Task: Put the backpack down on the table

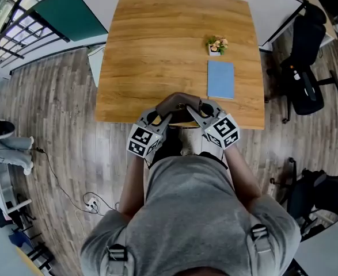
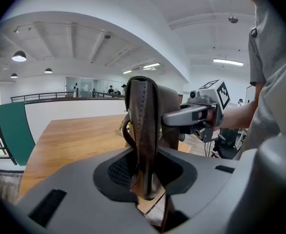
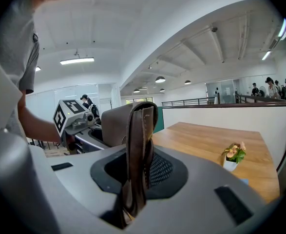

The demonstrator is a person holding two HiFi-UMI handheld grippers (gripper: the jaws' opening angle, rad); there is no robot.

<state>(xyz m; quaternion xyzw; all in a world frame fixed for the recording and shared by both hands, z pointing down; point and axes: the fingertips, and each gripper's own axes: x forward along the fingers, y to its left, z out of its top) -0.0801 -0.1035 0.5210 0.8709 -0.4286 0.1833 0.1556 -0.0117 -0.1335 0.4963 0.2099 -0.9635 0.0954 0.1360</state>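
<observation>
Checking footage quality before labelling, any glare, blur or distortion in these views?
Head view: evenly lit, sharp, table edges bowed by the lens. Left gripper view: heavy fisheye, dark corners, strap close but fairly sharp. Right gripper view: same fisheye, ceiling lamp slightly blown out.

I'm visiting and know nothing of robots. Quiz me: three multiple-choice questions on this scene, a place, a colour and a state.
1. Where does the blue notebook lie? A. Between the flower pot and the person. B. On the floor. C. Beyond the pot.
2. What colour is the backpack? A. Red. B. Brown. C. Green.
3. What are the left tool and right tool doing? A. Hanging open. B. Each shut on a strap. C. Lifting the notebook.
A: it lies nearer the person than the pot. B: brown in every view. B: straps clamped between both jaws.
</observation>
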